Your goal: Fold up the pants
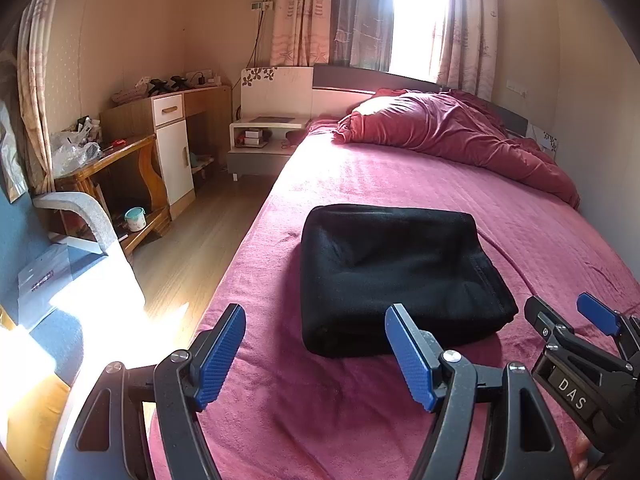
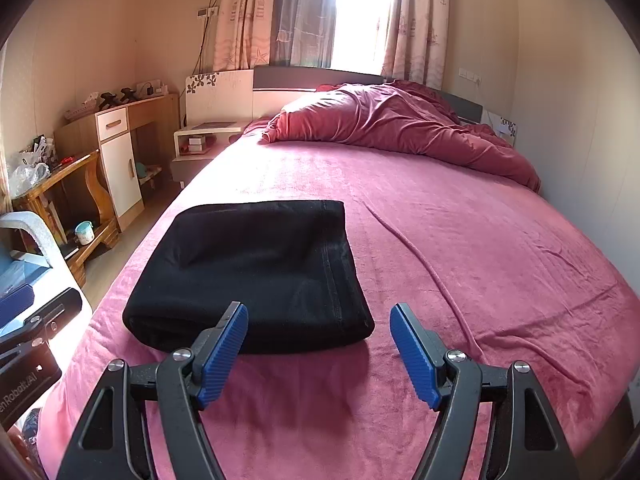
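The black pants [image 1: 400, 276] lie folded into a thick rectangle on the pink bedspread [image 1: 400, 184], near the bed's front left edge. My left gripper [image 1: 316, 348] hovers just short of the bundle's near edge, open, nothing between its blue pads [image 1: 220, 356]. The right gripper [image 1: 560, 316] shows at the lower right of the left wrist view, beside the bundle. In the right wrist view the pants [image 2: 252, 276] sit ahead and to the left, and my right gripper [image 2: 320, 344] is open with empty jaws before their near right corner. The left gripper's body [image 2: 32, 344] shows at the left edge.
A crumpled red duvet [image 1: 452, 132] lies at the head of the bed [image 2: 440, 220]. Left of the bed are a wooden floor [image 1: 188, 256], a white nightstand [image 1: 264, 136], a cabinet desk [image 1: 172, 140] and a cluttered wooden table [image 1: 104, 168]. A wall runs along the bed's right side.
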### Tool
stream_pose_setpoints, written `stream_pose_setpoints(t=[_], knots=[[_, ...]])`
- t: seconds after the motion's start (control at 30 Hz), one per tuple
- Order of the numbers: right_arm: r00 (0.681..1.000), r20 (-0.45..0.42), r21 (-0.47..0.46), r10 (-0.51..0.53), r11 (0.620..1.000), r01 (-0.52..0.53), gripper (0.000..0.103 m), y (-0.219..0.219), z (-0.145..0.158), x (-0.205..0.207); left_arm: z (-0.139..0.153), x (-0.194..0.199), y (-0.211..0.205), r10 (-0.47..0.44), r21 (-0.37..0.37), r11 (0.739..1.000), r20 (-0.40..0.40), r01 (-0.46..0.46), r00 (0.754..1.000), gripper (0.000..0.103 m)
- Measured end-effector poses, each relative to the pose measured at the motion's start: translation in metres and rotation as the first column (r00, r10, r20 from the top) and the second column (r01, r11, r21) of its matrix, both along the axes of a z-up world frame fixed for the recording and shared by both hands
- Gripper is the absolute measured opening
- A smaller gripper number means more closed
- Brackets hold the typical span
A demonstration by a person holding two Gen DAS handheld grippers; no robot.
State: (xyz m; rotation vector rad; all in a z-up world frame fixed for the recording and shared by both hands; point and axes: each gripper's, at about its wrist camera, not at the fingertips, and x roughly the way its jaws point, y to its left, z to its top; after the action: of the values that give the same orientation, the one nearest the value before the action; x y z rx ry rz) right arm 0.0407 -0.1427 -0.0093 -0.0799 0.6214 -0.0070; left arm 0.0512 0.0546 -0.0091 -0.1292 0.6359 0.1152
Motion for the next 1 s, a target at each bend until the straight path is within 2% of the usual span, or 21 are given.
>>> stream_pose_setpoints(t=[1.0], knots=[[1.0, -0.011, -0.003, -0.008, 1.0, 0.008, 0.076, -0.0042, -0.0069, 0.0009, 0.0027, -0.0015, -0.0021, 0.003, 0.01, 1.0, -0.003, -0.003, 1.0, 0.074]])
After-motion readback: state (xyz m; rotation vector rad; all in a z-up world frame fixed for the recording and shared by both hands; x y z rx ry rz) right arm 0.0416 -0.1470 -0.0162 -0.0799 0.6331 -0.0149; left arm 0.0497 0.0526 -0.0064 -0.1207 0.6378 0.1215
